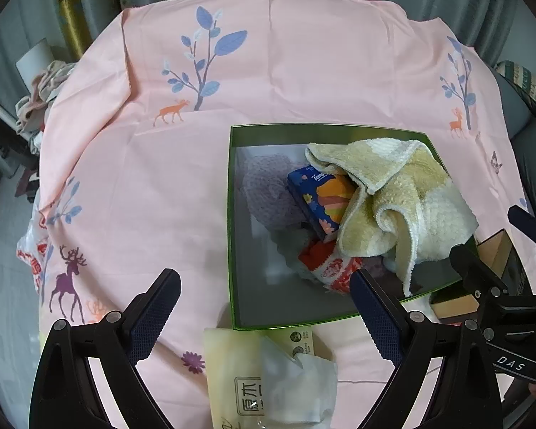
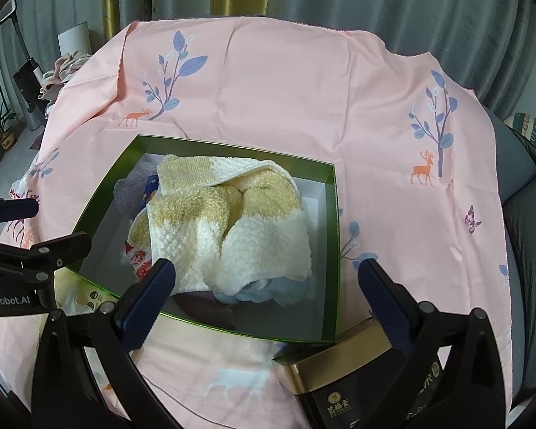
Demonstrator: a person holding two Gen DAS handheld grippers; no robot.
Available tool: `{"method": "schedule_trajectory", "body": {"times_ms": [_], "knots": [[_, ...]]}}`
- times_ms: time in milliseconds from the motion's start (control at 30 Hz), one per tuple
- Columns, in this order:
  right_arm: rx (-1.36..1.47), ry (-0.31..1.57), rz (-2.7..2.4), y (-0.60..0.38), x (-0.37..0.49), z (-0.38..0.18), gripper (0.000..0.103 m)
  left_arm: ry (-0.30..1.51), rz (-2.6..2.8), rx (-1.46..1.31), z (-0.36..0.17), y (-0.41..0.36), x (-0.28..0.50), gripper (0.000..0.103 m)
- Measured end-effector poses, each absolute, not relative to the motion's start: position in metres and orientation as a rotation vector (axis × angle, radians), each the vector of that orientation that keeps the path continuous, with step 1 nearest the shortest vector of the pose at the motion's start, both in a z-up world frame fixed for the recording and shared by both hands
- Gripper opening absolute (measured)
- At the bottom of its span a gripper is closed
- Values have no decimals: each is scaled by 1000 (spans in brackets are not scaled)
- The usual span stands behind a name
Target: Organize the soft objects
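A green box (image 1: 231, 221) (image 2: 330, 250) sits on the pink cloth. A yellow and white towel (image 1: 403, 196) (image 2: 232, 228) lies crumpled in it, over a blue tissue pack (image 1: 321, 196), a lilac cloth (image 1: 268, 196) (image 2: 132, 189) and a red and white packet (image 1: 336, 268) (image 2: 139, 261). A pale blue cloth (image 2: 278, 291) shows under the towel's near edge. My left gripper (image 1: 264, 296) is open above the box's near left corner. A pale tissue pack (image 1: 264, 379) lies just below it. My right gripper (image 2: 268, 282) is open over the box's near side, holding nothing.
A black and gold box (image 2: 346, 375) (image 1: 482, 286) lies at the green box's near right corner. The pink printed cloth (image 1: 268, 71) (image 2: 286, 100) covers the table. Curtains hang behind. A clothes pile (image 1: 43, 93) sits at the far left, a grey chair (image 2: 532, 221) at the right.
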State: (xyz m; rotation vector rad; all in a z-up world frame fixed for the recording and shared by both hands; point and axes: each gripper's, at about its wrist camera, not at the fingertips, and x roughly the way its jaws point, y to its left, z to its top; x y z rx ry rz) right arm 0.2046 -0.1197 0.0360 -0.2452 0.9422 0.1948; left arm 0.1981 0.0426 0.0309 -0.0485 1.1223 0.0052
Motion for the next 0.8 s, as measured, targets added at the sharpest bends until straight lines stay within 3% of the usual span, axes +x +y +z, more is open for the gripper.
{"method": "schedule_trajectory", "body": {"times_ms": [800], "knots": [[-239,941,195,-119,199,41,102,1114,5,-38,35,39,196,96]]}}
